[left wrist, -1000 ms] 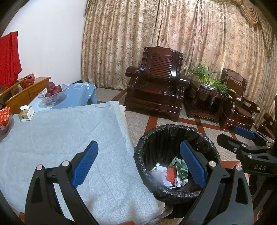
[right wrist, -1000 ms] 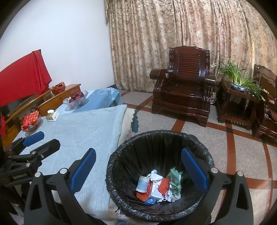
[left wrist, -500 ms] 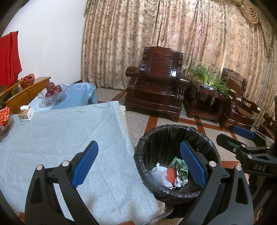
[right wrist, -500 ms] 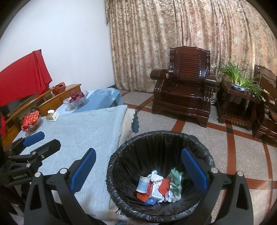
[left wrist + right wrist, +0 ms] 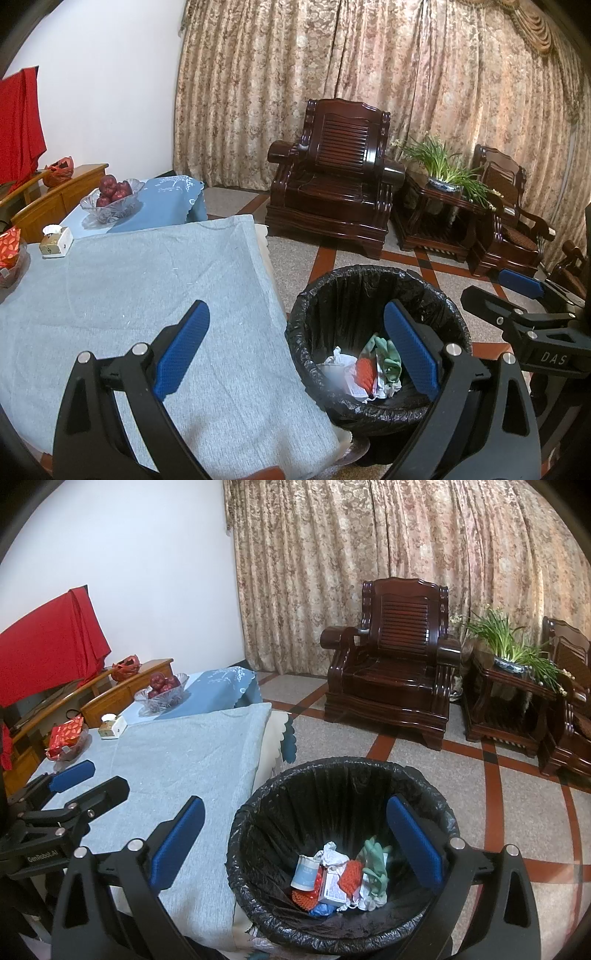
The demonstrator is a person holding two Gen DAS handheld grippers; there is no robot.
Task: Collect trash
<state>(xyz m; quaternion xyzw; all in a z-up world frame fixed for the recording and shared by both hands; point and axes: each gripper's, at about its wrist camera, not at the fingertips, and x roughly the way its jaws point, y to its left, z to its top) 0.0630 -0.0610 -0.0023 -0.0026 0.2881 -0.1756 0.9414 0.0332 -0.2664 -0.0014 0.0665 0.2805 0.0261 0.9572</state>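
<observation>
A black-lined trash bin [image 5: 369, 284] [image 5: 332, 775] stands on the floor beside the table. It holds trash [image 5: 341, 877] [image 5: 364, 371]: crumpled paper, a cup, a small box, a green glove and red pieces. My left gripper [image 5: 295, 349] is open and empty above the table's right edge and the bin. My right gripper [image 5: 295, 840] is open and empty above the bin. Each gripper shows in the other's view, the right one [image 5: 517, 291] and the left one [image 5: 70, 775].
The table wears a grey-blue cloth [image 5: 129, 280] [image 5: 177, 753]. At its far end sit a glass bowl of red fruit [image 5: 112, 199], a small tissue box [image 5: 55, 242] and a red packet in a dish [image 5: 66, 736]. Dark wooden armchairs [image 5: 332, 192] and a potted plant [image 5: 443, 173] stand beyond.
</observation>
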